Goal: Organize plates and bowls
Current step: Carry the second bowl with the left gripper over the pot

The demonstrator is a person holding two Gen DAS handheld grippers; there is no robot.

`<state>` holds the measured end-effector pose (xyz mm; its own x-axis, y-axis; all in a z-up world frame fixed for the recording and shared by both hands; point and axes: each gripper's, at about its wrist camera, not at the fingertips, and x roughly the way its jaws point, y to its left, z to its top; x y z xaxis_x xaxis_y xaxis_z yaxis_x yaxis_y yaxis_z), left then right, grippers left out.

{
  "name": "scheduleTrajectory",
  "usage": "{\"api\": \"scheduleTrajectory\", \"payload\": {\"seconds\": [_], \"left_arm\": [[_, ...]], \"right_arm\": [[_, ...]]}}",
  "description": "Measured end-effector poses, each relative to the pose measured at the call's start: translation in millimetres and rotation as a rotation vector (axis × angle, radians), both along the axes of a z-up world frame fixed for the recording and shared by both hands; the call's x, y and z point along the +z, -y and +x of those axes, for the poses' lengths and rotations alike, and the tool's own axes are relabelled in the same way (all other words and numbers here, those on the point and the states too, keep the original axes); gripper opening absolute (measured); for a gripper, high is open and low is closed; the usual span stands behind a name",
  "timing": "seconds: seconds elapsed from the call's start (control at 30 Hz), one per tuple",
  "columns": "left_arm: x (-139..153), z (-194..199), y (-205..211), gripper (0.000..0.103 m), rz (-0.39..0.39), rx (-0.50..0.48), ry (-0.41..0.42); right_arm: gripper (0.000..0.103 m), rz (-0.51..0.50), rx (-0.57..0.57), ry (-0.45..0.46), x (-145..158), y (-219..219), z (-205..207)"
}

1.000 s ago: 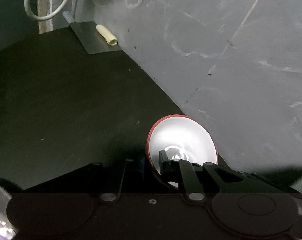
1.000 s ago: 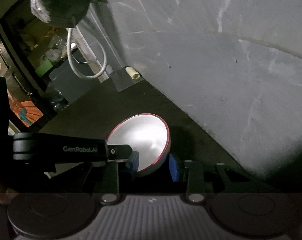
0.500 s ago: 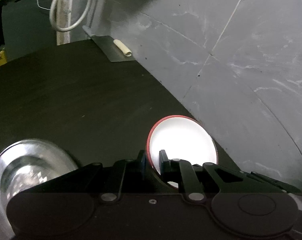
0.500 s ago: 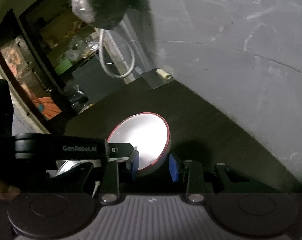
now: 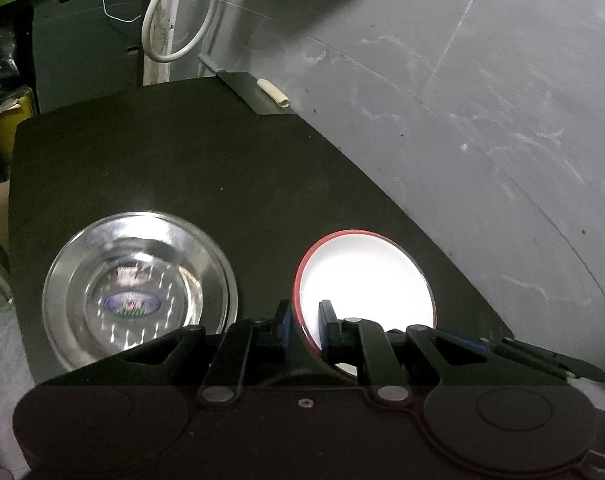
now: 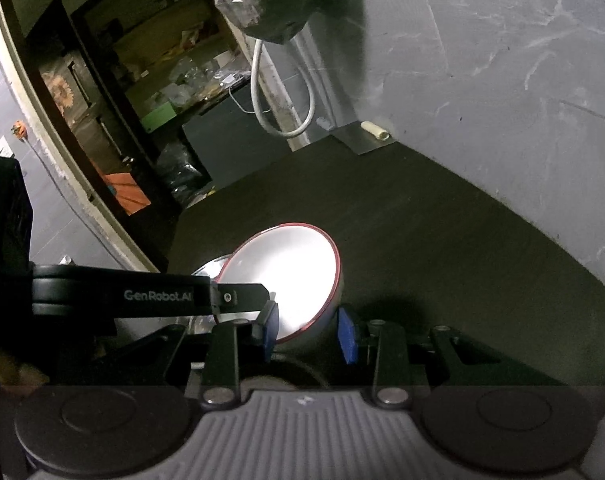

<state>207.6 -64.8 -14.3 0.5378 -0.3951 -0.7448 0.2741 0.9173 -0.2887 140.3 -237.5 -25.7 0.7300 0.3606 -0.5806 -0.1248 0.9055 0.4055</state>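
Observation:
A white bowl with a red rim is held above the dark table. My left gripper is shut on its near rim, one pad inside and one outside. The bowl also shows in the right wrist view, tilted, with the left gripper's arm reaching in from the left. My right gripper is open with its blue pads either side of the bowl's lower edge; whether they touch it I cannot tell. A steel bowl rests on the table at the left, and its edge peeks out behind the white bowl.
A grey wall runs along the table's right side. A metal scraper with a pale handle lies at the far corner. A white cable hangs behind. The table's left edge drops off beside the steel bowl.
Both grippers have pulled back and risen with the white bowl, so more of the table shows. The steel bowl has come fully into the left wrist view.

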Motion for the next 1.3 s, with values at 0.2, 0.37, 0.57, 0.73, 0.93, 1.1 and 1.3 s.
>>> {"api": "scheduleTrajectory", "payload": {"seconds": [0.2, 0.37, 0.57, 0.73, 0.93, 1.1, 1.3], "left_arm": [[-5.8, -23.6, -7.9, 0.015, 0.006, -0.016, -0.018], [-11.7, -38.9, -13.5, 0.015, 0.013, -0.02, -0.037], [-17.1, -51.6, -18.2, 0.015, 0.033, -0.022, -0.053], [-21.6, -57.3, -18.8, 0.015, 0.056, -0.015, -0.064], [-23.2, -60.3, -17.8, 0.015, 0.07, -0.007, -0.069], [-25.7, -61.1, -15.3, 0.015, 0.089, -0.007, -0.074], [-28.6, -58.9, -12.6, 0.016, 0.094, -0.009, -0.084]], "right_arm": [[0.037, -0.004, 0.017, -0.032, -4.4, -6.1, -23.4], [0.037, -0.007, 0.035, -0.057, -8.0, -12.3, -38.7], [0.037, -0.01, 0.053, -0.081, -13.6, -18.2, -50.6], [0.037, -0.014, 0.064, -0.097, -17.3, -21.6, -54.6], [0.037, -0.022, 0.075, -0.113, -19.3, -23.3, -53.2], [0.037, -0.029, 0.081, -0.127, -20.8, -24.5, -50.4], [0.038, -0.035, 0.084, -0.142, -22.4, -24.0, -48.7]]}}
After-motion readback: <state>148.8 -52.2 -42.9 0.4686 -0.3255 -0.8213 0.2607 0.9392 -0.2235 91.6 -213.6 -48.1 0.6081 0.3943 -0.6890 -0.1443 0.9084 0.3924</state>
